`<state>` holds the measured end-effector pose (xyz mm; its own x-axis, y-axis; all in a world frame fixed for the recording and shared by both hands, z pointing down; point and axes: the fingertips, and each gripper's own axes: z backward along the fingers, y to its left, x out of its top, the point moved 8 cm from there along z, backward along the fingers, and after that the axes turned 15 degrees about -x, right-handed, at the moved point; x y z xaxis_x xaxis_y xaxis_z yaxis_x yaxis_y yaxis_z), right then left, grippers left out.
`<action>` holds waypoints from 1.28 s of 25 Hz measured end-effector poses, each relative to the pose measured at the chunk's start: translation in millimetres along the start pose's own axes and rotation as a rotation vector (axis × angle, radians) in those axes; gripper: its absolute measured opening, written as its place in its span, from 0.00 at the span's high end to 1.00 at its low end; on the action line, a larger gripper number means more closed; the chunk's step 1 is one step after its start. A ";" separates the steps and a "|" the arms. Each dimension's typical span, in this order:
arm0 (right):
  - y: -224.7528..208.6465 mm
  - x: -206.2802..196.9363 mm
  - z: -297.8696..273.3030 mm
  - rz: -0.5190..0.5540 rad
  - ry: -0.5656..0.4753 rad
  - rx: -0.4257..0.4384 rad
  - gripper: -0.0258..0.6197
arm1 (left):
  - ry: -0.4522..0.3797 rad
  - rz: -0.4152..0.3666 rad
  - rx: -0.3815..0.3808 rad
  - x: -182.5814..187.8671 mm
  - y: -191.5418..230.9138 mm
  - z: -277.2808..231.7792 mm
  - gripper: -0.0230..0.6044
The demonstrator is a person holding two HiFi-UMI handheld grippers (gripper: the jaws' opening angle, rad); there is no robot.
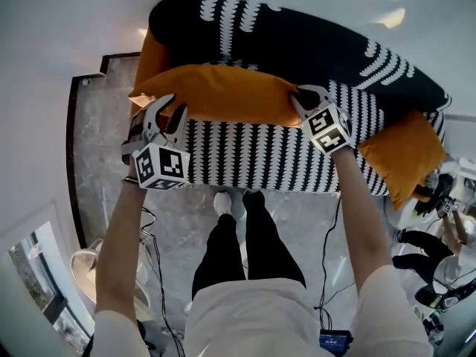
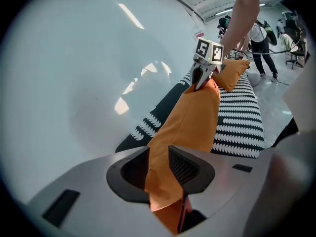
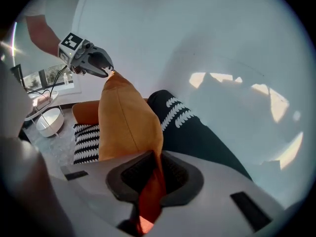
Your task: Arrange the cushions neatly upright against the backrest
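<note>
Above the striped sofa (image 1: 260,158), an orange cushion (image 1: 223,95) stretches, right tool (image 1: 297,99) clamping it, left tool (image 1: 172,109) parted round it

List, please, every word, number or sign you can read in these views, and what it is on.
No legible text in any view.
Cubes on the left gripper and right gripper: square black-and-white patterns, no letters.
Reddish wall sign: too small to read.
Blue box at the person's waist: any print too small to read.
</note>
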<state>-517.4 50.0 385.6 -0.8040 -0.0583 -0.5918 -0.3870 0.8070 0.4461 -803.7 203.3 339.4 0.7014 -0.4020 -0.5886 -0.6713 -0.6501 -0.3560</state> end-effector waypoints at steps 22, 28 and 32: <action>-120.8 28.8 -135.7 0.041 -0.067 -0.014 0.88 | -0.021 0.318 0.033 62.1 75.8 -157.3 0.82; -136.1 27.0 -158.3 0.027 -0.068 -0.025 0.88 | -0.047 0.408 0.066 69.5 91.1 -179.2 0.86; -135.0 26.2 -158.8 0.019 -0.064 -0.035 0.88 | -0.090 0.528 0.071 65.5 93.1 -183.0 0.88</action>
<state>-558.0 -153.8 416.5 -0.7816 -0.0045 -0.6238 -0.3883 0.7862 0.4808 -776.4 -1.6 400.6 0.2432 -0.6032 -0.7596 -0.9436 -0.3284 -0.0413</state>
